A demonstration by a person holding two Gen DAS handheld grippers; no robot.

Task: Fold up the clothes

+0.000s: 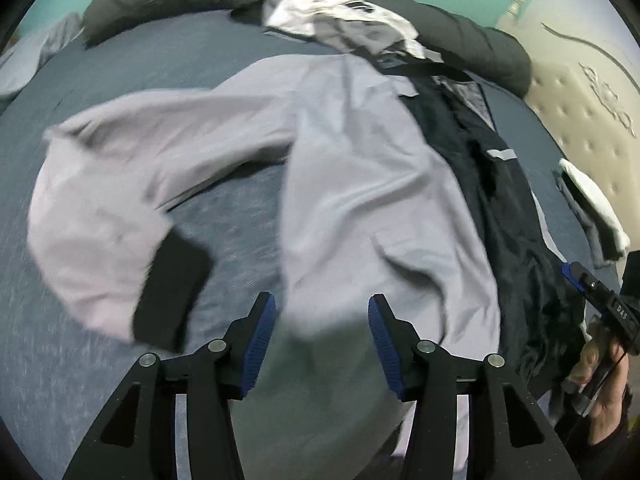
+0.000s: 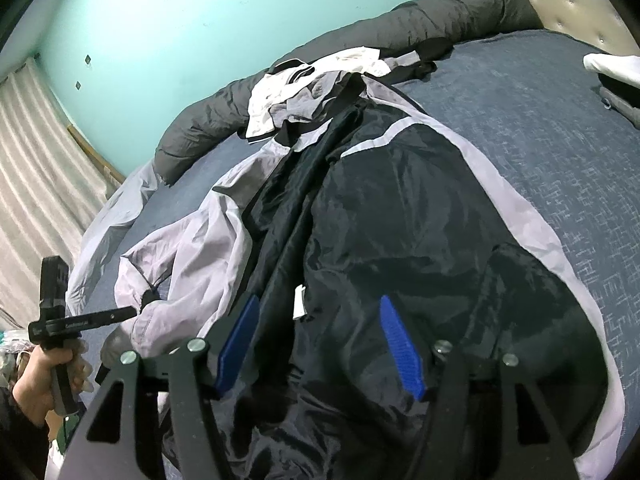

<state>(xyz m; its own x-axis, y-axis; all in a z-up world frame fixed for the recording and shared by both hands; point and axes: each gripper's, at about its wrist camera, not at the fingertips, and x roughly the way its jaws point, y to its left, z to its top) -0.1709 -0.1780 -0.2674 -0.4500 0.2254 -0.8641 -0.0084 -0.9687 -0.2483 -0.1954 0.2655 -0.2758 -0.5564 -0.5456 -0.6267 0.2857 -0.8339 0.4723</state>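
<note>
Folding this jacket (image 1: 360,184) well depends on getting it flat before any crease is made, and right now it is not: it lies spread lining-up across the blue bed (image 1: 132,72), the grey sleeve (image 1: 132,168) thrown out to the left with its black cuff (image 1: 172,292) turned back, the dark lining (image 2: 400,220) rucked along the middle. My judgement is that the sleeve wants drawing square across the body and the lining smoothing. Whether a fold is being opened or laid, one moment does not settle.

On the left, the left hand-held gripper (image 1: 322,332) hovers low over the grey panel near the hem, its blue pads (image 1: 260,344) spread wide with cloth under the gap but nothing pinched; the blur suggests it is moving. From the right wrist view its handle is seen gripped in a hand (image 2: 44,376), pointing at the sleeve.

Further right, the right hand-held gripper (image 2: 320,344) sits over the black lining, jaws likewise apart and holding nothing, a white label (image 2: 300,304) just ahead. A heap of other clothes (image 1: 340,12) lies beyond the collar against a dark bolster (image 2: 440,12).
</note>
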